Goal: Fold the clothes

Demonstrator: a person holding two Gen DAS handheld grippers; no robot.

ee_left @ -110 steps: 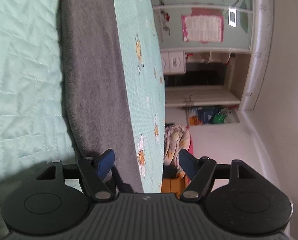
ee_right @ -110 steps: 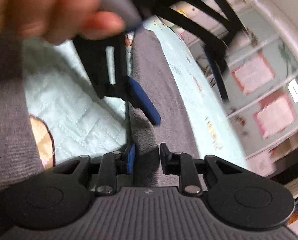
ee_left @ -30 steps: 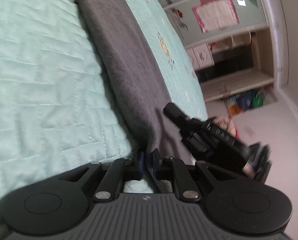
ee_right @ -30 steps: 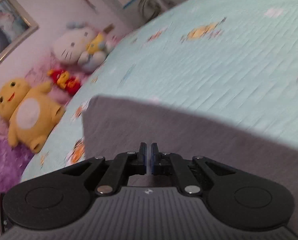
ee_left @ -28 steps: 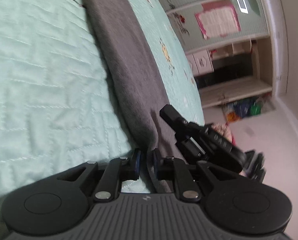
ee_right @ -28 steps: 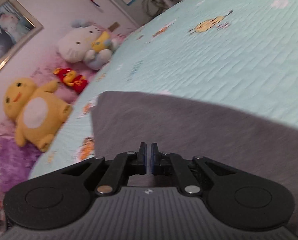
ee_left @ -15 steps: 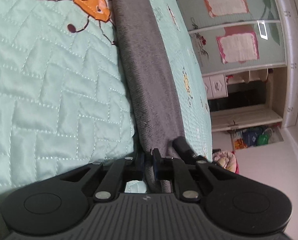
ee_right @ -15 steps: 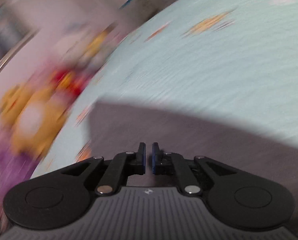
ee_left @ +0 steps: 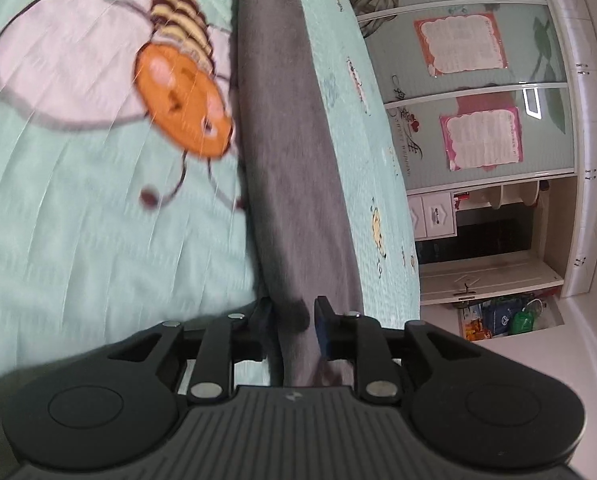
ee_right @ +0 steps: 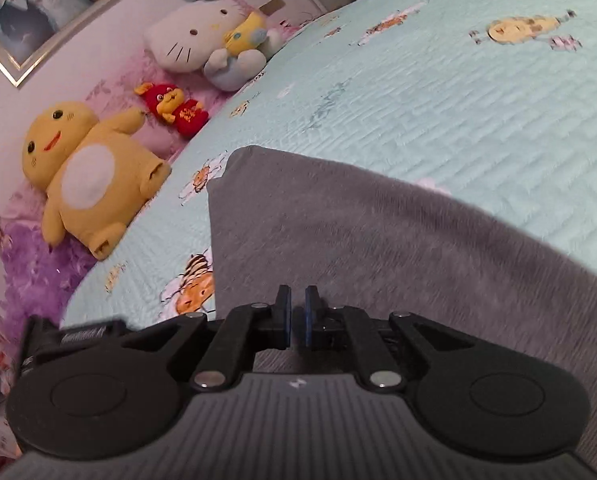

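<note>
A grey garment [ee_right: 358, 232] is lying on the bed [ee_right: 478, 92], on a mint quilt with cartoon bees, and it is showing as a long narrow strip in the left wrist view. In the right wrist view its far end is looking straight and squared, with a clean corner, so it seems that at least one lengthwise fold is already in the cloth; how many layers are lying there I cannot tell.

The left gripper [ee_left: 292, 318] is sitting at the near end of the strip. Its jaws are standing apart, with a ridge of the grey cloth between them but not pinched, so it is released. The right gripper [ee_right: 296, 316] is hovering low over the near part of the garment. Its jaws are almost together, with a thin gap only, and whether any cloth is caught in this gap I cannot tell.

In my judgement the folding is partly done: the strip is neat but long, so a fold across its length is probably remaining. Plush toys [ee_right: 86, 180] are sitting at the head of the bed, well apart from the garment.
</note>
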